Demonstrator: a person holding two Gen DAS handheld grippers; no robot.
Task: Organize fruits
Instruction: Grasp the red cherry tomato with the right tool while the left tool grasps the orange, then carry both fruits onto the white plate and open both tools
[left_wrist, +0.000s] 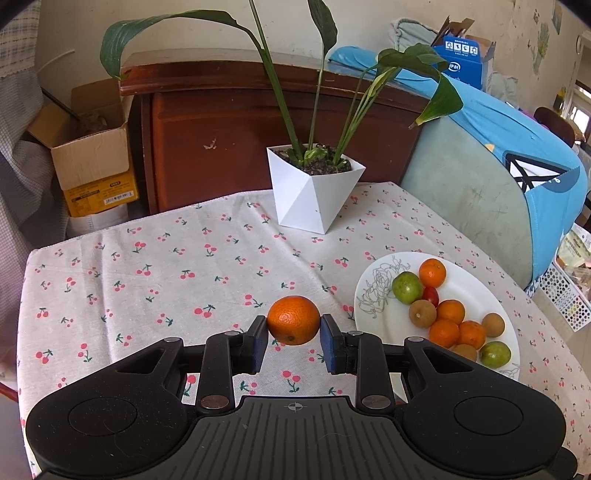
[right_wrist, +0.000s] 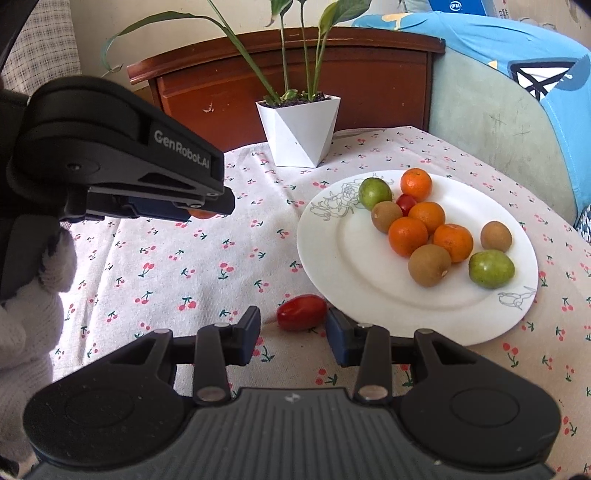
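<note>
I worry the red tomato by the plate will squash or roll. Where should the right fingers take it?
Grip the cherry tomato across its short middle, coming from the near side; its long axis lies sideways, and the plate rim crowds its right end.

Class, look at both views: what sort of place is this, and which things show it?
Probably a lived-in home room, not a lab: a cherry-print tablecloth, a potted plant, a wooden cabinet and a sofa.
</note>
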